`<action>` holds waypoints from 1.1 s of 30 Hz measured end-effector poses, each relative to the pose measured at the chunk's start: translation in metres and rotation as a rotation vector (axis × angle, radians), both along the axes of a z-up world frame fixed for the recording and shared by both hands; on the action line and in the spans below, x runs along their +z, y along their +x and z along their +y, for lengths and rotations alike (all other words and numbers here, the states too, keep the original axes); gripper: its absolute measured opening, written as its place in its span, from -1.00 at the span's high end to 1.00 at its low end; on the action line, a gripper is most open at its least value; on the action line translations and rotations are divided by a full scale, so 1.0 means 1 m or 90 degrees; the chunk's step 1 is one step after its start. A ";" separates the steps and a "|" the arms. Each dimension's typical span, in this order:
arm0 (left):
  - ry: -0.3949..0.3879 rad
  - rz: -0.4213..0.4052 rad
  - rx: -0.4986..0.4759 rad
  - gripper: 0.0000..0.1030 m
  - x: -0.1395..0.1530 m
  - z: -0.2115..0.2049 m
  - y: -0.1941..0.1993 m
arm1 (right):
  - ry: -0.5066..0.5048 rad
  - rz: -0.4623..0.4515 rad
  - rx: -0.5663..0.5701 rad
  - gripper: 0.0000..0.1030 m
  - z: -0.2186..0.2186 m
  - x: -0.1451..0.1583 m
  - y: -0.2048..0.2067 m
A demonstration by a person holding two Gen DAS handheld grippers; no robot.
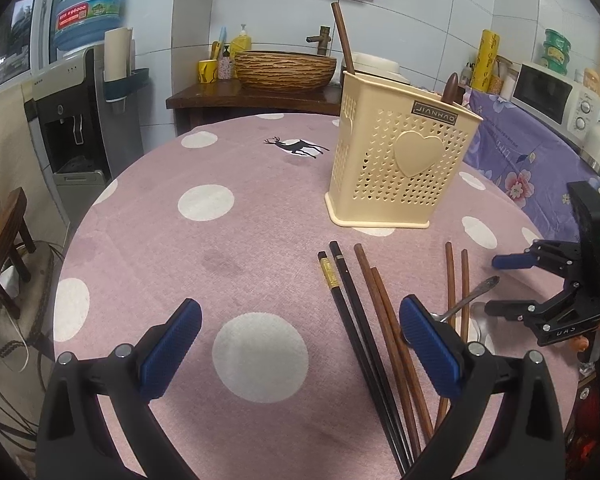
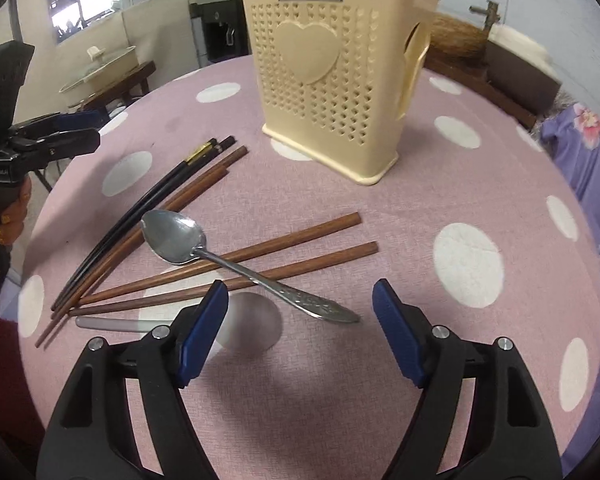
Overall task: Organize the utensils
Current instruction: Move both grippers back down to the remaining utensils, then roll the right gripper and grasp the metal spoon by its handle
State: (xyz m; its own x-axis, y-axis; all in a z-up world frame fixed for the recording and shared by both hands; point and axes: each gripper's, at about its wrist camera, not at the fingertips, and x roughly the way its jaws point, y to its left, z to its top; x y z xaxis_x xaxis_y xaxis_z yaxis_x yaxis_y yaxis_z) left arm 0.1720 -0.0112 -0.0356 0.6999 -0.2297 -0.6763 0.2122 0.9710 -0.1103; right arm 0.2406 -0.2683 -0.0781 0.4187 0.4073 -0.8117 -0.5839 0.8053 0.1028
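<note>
Altogether, six chopsticks lie on the dotted cloth [image 2: 380, 208]: two black [image 2: 148, 208] and four brown [image 2: 260, 258]. One metal spoon [image 2: 236, 264] rests across two brown sticks; one white spoon [image 2: 244, 326] lies just beside them. One cream holder [image 2: 332, 80] stands upright beyond, two brown handles inside. Right gripper [image 2: 300, 332] gapes above the metal spoon's handle, holding nothing; left gripper [image 1: 300, 344] likewise gapes, empty.

spoon [image 2: 188, 240] across chopsticks [image 2: 260, 256], holder [image 2: 332, 80] behind
</note>
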 end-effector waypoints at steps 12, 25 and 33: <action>-0.011 0.000 0.007 -0.90 0.001 0.005 0.001 | 0.136 0.051 -0.156 -0.19 -0.039 0.006 -0.004; -0.005 0.004 -0.001 -0.90 -0.002 -0.002 -0.001 | 0.464 0.196 -0.425 0.33 -0.071 -0.037 -0.016; -0.001 0.010 0.002 -0.90 -0.005 -0.001 -0.001 | 0.508 0.211 -0.477 0.66 -0.071 -0.044 -0.003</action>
State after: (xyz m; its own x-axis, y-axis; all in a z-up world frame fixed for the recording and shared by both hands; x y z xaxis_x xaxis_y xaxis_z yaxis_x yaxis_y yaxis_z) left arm 0.1708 -0.0118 -0.0410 0.6900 -0.2283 -0.6868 0.2072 0.9715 -0.1148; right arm 0.2375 -0.3397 -0.1220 0.5866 0.5945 -0.5500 0.1667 0.5760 0.8003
